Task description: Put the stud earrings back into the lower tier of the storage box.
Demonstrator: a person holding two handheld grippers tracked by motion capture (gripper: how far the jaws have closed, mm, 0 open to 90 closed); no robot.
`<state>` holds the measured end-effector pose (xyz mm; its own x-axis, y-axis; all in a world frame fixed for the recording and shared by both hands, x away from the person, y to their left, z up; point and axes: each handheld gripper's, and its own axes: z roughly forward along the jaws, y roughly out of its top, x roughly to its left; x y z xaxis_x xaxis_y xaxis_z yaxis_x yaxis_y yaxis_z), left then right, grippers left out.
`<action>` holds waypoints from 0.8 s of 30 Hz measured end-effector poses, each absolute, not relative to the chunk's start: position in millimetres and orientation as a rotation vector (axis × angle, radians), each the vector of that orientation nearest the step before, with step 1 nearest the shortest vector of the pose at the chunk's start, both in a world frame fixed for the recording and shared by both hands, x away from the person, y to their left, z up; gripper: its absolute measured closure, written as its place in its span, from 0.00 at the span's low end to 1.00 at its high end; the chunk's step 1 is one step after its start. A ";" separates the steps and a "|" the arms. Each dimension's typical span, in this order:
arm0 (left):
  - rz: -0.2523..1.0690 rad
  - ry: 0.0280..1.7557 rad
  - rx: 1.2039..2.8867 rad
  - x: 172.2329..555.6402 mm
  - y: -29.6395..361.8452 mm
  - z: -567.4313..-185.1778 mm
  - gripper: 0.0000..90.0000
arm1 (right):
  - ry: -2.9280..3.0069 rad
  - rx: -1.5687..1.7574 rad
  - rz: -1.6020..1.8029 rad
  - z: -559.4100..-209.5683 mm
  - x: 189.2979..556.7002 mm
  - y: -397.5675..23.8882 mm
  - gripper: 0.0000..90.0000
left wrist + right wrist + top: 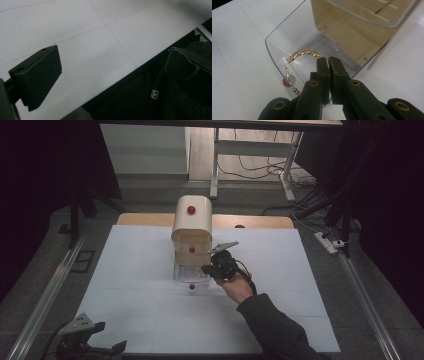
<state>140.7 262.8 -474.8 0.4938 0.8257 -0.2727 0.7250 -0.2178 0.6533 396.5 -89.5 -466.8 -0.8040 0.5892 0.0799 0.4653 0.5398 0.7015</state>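
A: Where's the right tool point(328, 59)?

B: In the high view it sits just right of centre, at about four o'clock from the cream drawer cabinet point(192, 227), right up against the pulled-out clear drawer point(277, 53). The hand point(236, 287) and dark sleeve point(275, 327) come in from five o'clock.

A: And its jaws?

B: Pressed together on a gold bracelet point(299, 55). In the right gripper view the chain arcs out from the jaw tips toward ten o'clock, then curls down to seven o'clock, hanging over the clear drawer. Whether the chain touches the drawer floor, I can't tell.

A: Anything else on that drawer?

B: A red knob point(286, 82) on its front wall, seen through the plastic just below the chain. The cabinet's other levels each carry a red knob too.

A: The left tool point(107, 336)?

B: Down at seven o'clock, at the near edge of the white desk point(140, 280), well apart from the cabinet. Its jaws stand wide apart with nothing between them.
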 end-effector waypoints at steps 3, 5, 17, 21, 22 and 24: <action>0.170 1.276 1.988 140.8 262.9 -474.8 0.01 | 2.594 0.893 1.087 -470.1 398.2 -84.8 0.97; 0.171 1.277 1.987 140.7 262.9 -474.8 0.01 | 2.589 0.891 1.088 -473.0 399.5 -82.6 0.97; 0.175 1.278 1.989 140.5 262.5 -474.7 0.01 | 2.612 0.899 1.140 -471.3 399.2 -84.6 0.78; 0.177 1.278 1.989 140.3 262.5 -474.6 0.01 | 2.626 0.878 1.166 -464.0 395.0 -87.8 0.70; 0.177 1.278 1.989 140.3 262.5 -474.6 0.01 | 2.633 0.876 1.165 -462.9 394.2 -88.5 0.67; 0.175 1.278 1.987 140.4 262.6 -474.6 0.01 | 2.643 0.861 1.146 -459.7 391.5 -91.4 0.62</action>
